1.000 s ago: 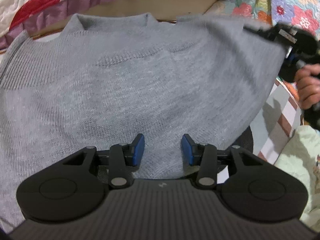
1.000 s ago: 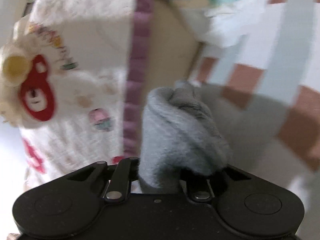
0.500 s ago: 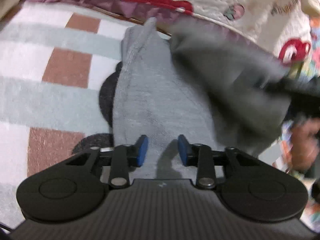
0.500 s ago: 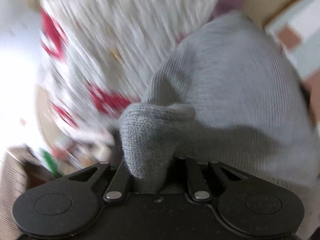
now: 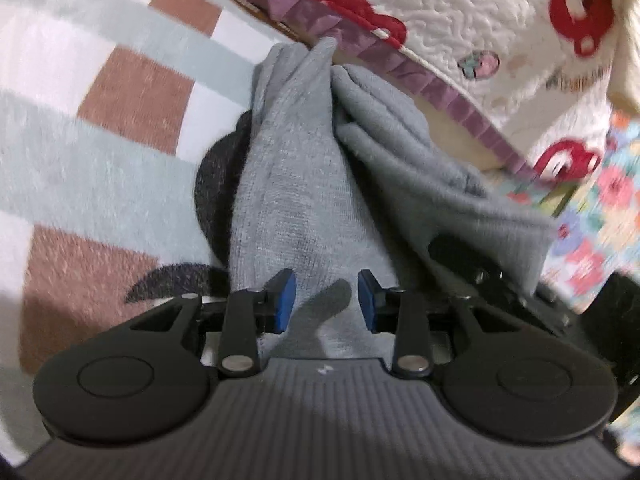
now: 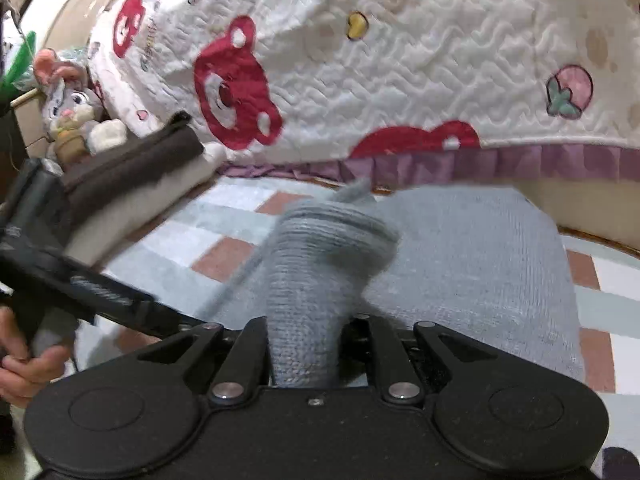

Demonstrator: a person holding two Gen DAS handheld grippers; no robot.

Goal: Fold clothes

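Sweater [image 5: 288,184], grey knit, lies on the checked rug [image 5: 100,148] in the middle of the left wrist frame, against the purple-frilled edge of a quilt [image 5: 460,28] at upper right. Its long axis runs from the bottom centre of that frame up to a bunched tip at upper centre. 1 layer slopes from that tip down to the lower right, where it ends at the right gripper [image 6: 306,344]. In the right wrist view this gripper's 2 fingers are pressed onto a thick roll of the knit, probably so that side can be carried across the body as a fold. The left gripper [image 5: 323,304] hangs over the near end of the garment, its 2 blue pads [image 5: 286,300] spread and holding nothing; likely it waits to pin or smooth the cloth.
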